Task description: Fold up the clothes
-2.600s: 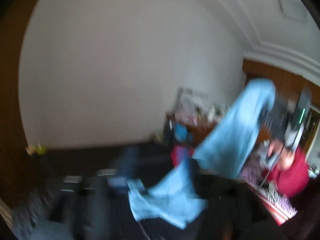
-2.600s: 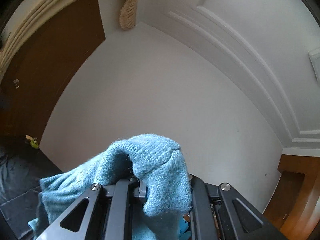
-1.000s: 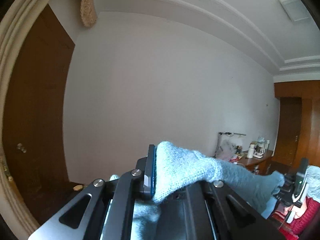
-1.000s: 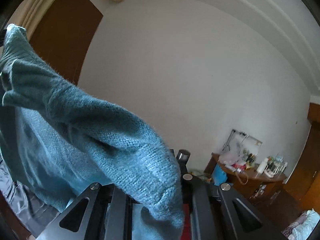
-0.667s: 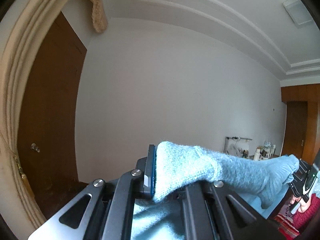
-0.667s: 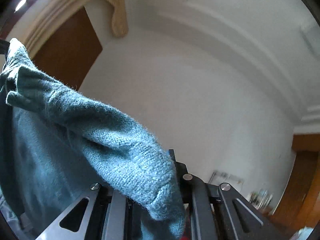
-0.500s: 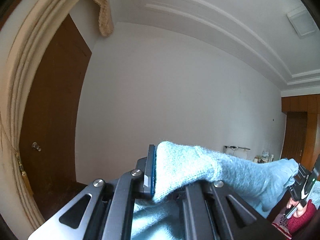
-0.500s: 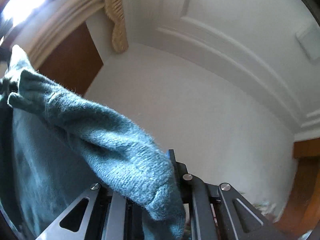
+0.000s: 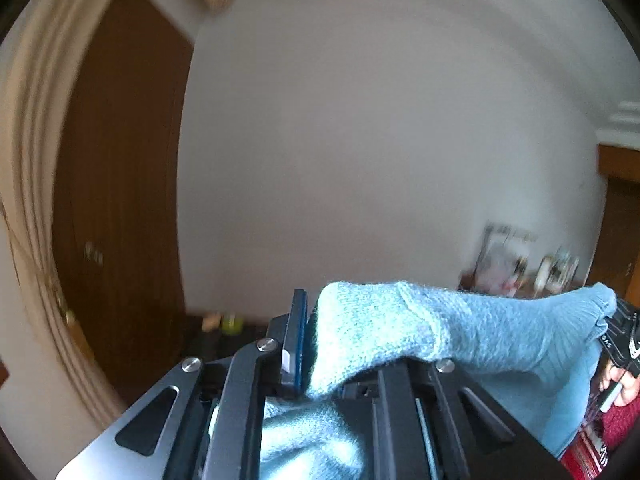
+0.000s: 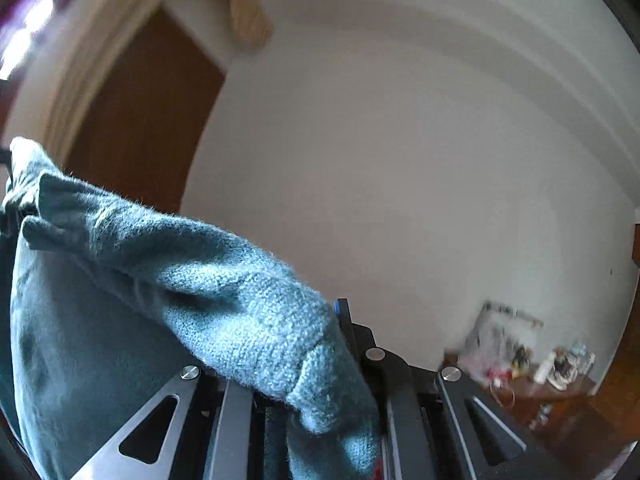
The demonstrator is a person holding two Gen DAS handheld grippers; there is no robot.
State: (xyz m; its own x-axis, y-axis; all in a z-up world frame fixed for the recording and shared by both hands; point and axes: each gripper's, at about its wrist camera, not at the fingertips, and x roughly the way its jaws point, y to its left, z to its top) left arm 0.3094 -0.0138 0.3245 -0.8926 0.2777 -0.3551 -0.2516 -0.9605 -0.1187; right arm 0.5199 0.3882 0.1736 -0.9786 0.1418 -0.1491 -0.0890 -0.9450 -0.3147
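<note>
Item: pale blue-green knitted wool sweater (image 9: 460, 332), held aloft in front of a plain white wall (image 9: 360, 140), clear of any worktop; none is in view.

Left tongs (image 9: 316, 344): jaws opening at this moment. A thick fold of the knit sits between them, bulging over the far finger; the near blue pad (image 9: 296, 336) shows a thin dark gap beside the wool, so the pinch appears to be letting go.

Right tongs (image 10: 320, 364): pressed together on another fold of the same sweater (image 10: 180, 280), which drapes over the fingers and hangs down the left of that view.

Span: the knit stretches from the left tongs toward the right tongs (image 9: 622, 334), seen at the far right edge of the left view.

Surroundings: brown wooden door (image 9: 120, 200), cream curtain (image 9: 28, 160), cluttered dresser (image 10: 540, 376), blurred.

Risks, as judged:
- One corner freed in mid-air would let the garment swing and bunch from the right grip alone.
- Loose wool may snag on the opening pad.
- Heavy knit could creep out of the remaining pinch.
</note>
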